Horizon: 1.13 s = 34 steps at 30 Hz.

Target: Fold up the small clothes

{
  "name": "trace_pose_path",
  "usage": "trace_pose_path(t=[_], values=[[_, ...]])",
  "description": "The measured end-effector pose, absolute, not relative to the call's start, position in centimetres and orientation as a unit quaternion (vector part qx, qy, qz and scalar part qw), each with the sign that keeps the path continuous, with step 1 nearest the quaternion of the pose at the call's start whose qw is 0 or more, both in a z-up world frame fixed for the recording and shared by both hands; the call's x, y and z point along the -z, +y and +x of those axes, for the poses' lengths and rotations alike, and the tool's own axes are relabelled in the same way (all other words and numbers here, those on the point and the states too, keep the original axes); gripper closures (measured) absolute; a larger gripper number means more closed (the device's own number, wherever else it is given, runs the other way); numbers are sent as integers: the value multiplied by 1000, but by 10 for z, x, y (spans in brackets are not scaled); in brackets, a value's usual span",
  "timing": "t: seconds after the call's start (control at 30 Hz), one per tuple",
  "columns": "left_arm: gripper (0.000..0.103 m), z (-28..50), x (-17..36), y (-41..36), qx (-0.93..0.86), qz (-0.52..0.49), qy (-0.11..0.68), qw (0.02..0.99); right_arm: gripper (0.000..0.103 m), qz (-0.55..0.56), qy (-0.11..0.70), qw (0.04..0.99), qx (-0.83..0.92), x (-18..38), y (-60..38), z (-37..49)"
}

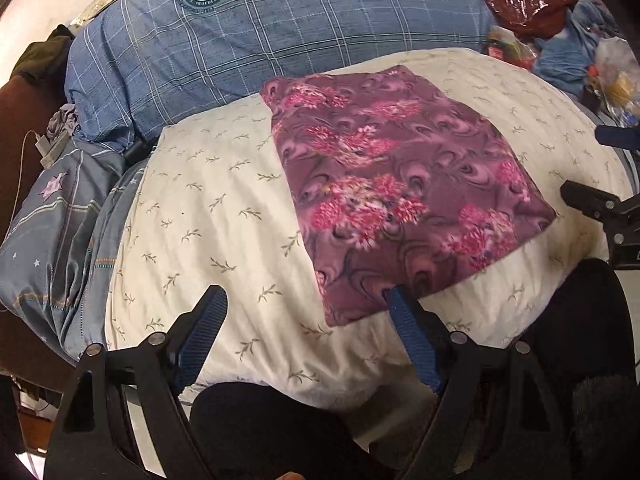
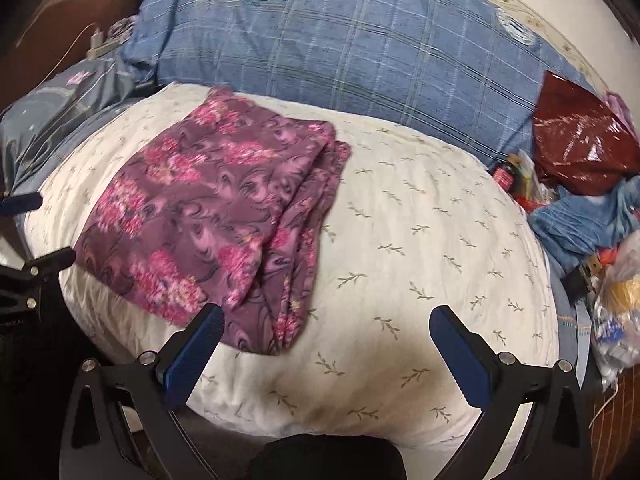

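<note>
A purple cloth with pink flowers (image 1: pixel 400 184) lies folded into a flat rectangle on a cream pillow with a leaf print (image 1: pixel 208 216). It also shows in the right wrist view (image 2: pixel 208 216), with stacked layered edges along its right side. My left gripper (image 1: pixel 306 300) is open and empty, its jaws wide apart, at the cloth's near corner. My right gripper (image 2: pixel 326 320) is open and empty, just in front of the cloth's near edge on the pillow (image 2: pixel 420 240). The right gripper also shows at the right edge of the left wrist view (image 1: pixel 600 204).
A large blue checked pillow (image 1: pixel 280 28) lies behind the cream pillow. A blue-grey starred cover (image 1: pixel 52 232) bunches at the left. A dark red plastic bag (image 2: pixel 580 148), blue cloth (image 2: pixel 592 220) and small clutter sit at the right. A charger with a cable (image 1: pixel 44 148) lies at the far left.
</note>
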<state>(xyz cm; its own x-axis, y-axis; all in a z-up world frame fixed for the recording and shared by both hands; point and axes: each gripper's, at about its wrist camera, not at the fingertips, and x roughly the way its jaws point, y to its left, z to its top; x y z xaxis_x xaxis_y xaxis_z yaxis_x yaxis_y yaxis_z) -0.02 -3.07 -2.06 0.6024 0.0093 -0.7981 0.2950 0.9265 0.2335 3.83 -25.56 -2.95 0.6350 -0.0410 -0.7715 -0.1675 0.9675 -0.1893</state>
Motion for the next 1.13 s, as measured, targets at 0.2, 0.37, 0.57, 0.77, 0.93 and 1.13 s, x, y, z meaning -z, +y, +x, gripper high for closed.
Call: trace_pose_path(t=[0.2, 0.37, 0.57, 0.77, 0.93, 1.13], values=[[19, -9, 22, -26, 92, 160, 446, 876, 0, -163, 411, 896, -37, 29, -244, 29], [19, -16, 22, -24, 95, 154, 441, 879, 0, -167, 401, 900, -42, 23, -242, 24], [19, -24, 23, -27, 98, 151, 440, 880, 0, -171, 395, 902, -33, 20, -243, 16], [19, -34, 24, -34, 108, 157, 439, 878, 0, -159, 398, 903, -28, 20, -248, 6], [19, -37, 21, -40, 116, 161, 438, 877, 0, -151, 395, 906, -23, 16, -254, 2], [19, -40, 18, -45, 121, 163, 427, 881, 0, -136, 400, 906, -20, 16, -260, 5]])
